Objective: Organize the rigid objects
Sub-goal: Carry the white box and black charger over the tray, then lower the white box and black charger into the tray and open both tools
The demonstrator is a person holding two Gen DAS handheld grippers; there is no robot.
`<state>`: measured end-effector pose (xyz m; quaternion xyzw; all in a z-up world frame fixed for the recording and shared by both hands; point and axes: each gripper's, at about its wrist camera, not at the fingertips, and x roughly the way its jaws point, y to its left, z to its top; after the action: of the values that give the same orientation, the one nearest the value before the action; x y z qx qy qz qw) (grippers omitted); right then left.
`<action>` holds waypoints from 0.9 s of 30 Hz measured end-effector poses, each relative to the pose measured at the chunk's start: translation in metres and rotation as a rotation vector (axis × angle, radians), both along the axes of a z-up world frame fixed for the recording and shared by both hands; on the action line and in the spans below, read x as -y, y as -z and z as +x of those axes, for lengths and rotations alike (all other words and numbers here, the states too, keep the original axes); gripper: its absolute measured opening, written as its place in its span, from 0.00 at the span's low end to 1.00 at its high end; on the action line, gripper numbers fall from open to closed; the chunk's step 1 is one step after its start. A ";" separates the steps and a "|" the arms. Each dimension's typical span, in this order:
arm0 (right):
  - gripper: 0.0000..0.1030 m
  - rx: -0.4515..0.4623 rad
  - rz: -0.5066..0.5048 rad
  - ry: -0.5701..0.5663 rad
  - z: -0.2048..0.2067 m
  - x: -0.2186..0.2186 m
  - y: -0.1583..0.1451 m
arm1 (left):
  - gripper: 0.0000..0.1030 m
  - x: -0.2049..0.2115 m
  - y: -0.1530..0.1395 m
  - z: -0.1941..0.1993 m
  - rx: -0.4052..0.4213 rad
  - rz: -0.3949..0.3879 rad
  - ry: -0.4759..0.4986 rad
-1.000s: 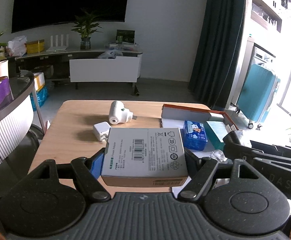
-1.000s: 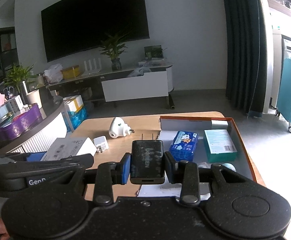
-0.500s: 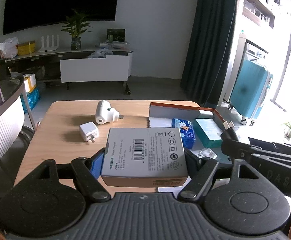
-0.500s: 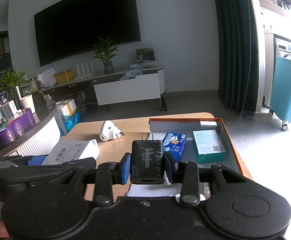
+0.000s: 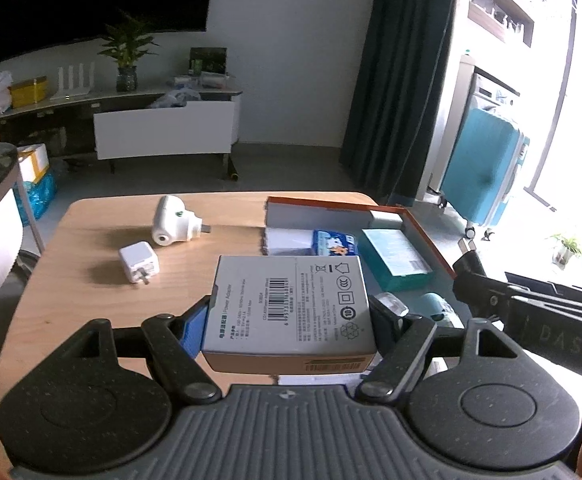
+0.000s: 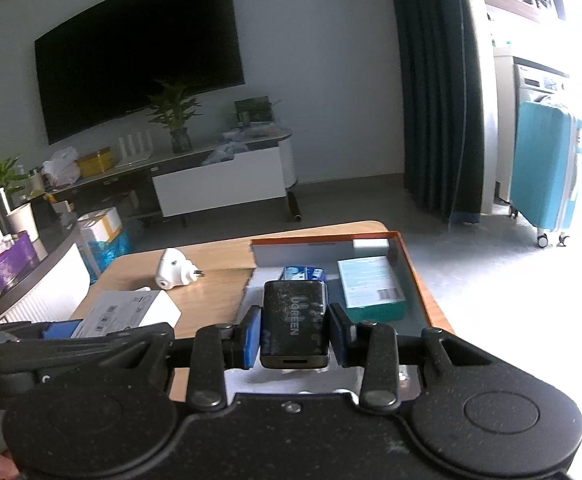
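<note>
Left gripper (image 5: 289, 320) pinches power adapter box (image 5: 291, 304); right gripper (image 6: 294, 334) pinches black charger (image 6: 294, 320). Lower both level into orange-rimmed tray (image 6: 415, 276), 1 o'clock on bench (image 5: 91, 280).

Left gripper (image 5: 291, 320): matte black speckled housing, ribbed grey centre panel, two round raised discs, triangular cut-outs in the linkage arms, round pivot screws, blue pads (image 5: 195, 330) on the fingers. Right gripper (image 6: 294, 332): same black speckled build, twin discs, blue pads (image 6: 252, 336), small centre screw. Faint embossed lettering along each gripper's side.
</note>
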<state>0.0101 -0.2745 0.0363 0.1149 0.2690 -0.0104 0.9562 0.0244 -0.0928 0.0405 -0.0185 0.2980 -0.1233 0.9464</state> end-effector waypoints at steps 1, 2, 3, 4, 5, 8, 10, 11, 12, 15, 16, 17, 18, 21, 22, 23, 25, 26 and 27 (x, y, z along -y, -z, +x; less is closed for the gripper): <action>0.42 -0.001 0.000 0.007 0.001 0.002 0.000 | 0.76 0.002 0.000 0.001 -0.002 0.001 0.004; 0.42 -0.003 0.001 0.012 0.001 0.004 0.001 | 0.76 0.003 0.001 0.002 -0.004 0.001 0.008; 0.42 -0.005 0.001 0.017 0.002 0.007 0.001 | 0.76 0.006 0.001 0.004 -0.007 0.000 0.012; 0.42 -0.008 -0.002 0.023 0.003 0.009 0.002 | 0.76 0.008 0.002 0.005 -0.010 -0.001 0.017; 0.42 -0.010 -0.004 0.027 0.004 0.010 0.003 | 0.76 0.010 0.002 0.006 -0.013 0.000 0.022; 0.42 -0.020 -0.002 0.040 0.008 0.016 0.005 | 0.76 0.016 0.003 0.010 -0.023 -0.002 0.034; 0.42 -0.025 -0.001 0.045 0.010 0.019 0.005 | 0.76 0.020 0.005 0.014 -0.030 -0.001 0.041; 0.42 -0.027 -0.001 0.046 0.011 0.020 0.006 | 0.76 0.022 0.005 0.015 -0.033 0.000 0.044; 0.42 -0.029 -0.002 0.049 0.011 0.021 0.006 | 0.76 0.023 0.006 0.017 -0.038 -0.001 0.049; 0.42 -0.034 -0.003 0.056 0.016 0.025 0.007 | 0.76 0.028 0.006 0.021 -0.044 0.000 0.055; 0.42 -0.036 -0.003 0.058 0.017 0.026 0.007 | 0.76 0.029 0.006 0.023 -0.046 -0.001 0.058; 0.42 -0.039 -0.004 0.058 0.019 0.026 0.008 | 0.76 0.031 0.006 0.024 -0.049 0.000 0.061; 0.42 -0.041 -0.004 0.058 0.020 0.027 0.008 | 0.76 0.033 0.007 0.026 -0.052 0.000 0.063; 0.42 -0.047 -0.005 0.061 0.025 0.027 0.009 | 0.76 0.038 0.007 0.029 -0.056 0.001 0.071; 0.42 -0.048 -0.006 0.063 0.026 0.028 0.009 | 0.76 0.039 0.008 0.030 -0.059 0.002 0.073; 0.42 -0.049 -0.006 0.064 0.027 0.029 0.009 | 0.76 0.040 0.008 0.031 -0.062 0.002 0.075; 0.42 -0.050 -0.006 0.066 0.030 0.029 0.009 | 0.76 0.042 0.009 0.034 -0.067 0.002 0.078; 0.42 -0.050 -0.007 0.066 0.030 0.030 0.010 | 0.76 0.043 0.009 0.034 -0.067 0.003 0.079; 0.42 -0.051 -0.008 0.067 0.032 0.029 0.010 | 0.76 0.044 0.009 0.036 -0.068 0.004 0.079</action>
<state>0.0419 -0.3040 0.0263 0.1197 0.2893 -0.0462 0.9486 0.0599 -0.1369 0.0313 -0.0089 0.3308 -0.1594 0.9301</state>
